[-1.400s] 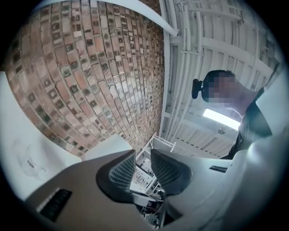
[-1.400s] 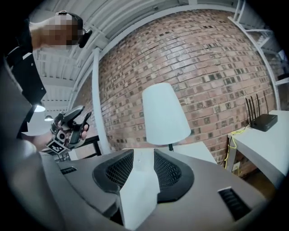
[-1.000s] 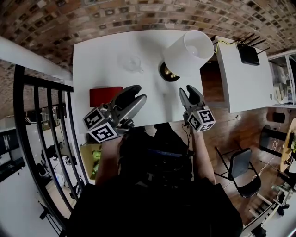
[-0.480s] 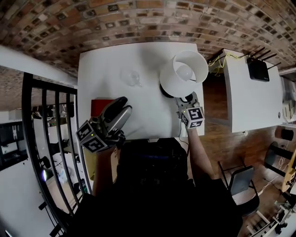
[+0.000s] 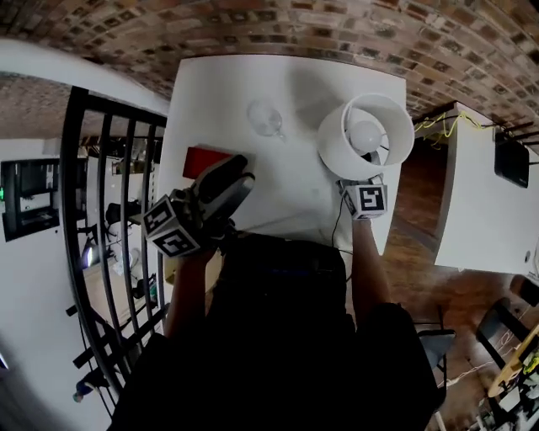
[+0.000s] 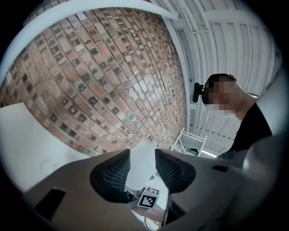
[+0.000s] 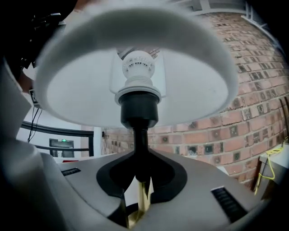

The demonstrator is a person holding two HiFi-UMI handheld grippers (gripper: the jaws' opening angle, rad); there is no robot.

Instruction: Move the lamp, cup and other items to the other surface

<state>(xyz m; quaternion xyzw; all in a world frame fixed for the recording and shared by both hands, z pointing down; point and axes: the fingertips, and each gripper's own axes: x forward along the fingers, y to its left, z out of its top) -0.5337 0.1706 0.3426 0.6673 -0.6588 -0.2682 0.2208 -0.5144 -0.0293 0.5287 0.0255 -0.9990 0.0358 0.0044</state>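
Note:
A white-shaded lamp [image 5: 366,135] stands on the white table [image 5: 295,84] at the right; its black and brass stem [image 7: 141,149] runs up between my right gripper's jaws. My right gripper [image 5: 358,181] [image 7: 140,180] sits under the shade. Its jaws have just been closing and now hold the stem. A clear glass cup [image 5: 265,118] stands mid-table. A red flat box [image 5: 206,158] lies at the left, partly covered by my left gripper [image 5: 236,172] [image 6: 142,169], which is open and empty.
A black railing [image 5: 109,210] runs along the table's left side. To the right stands a second white surface [image 5: 480,202] with a black router [image 5: 512,160] on it. A brick wall [image 5: 278,25] backs the table. The lamp's cable [image 5: 337,226] hangs off the near edge.
My right gripper went forward under the shade and its jaws closed round the lamp stem. The left gripper drifted toward the red box, still open.

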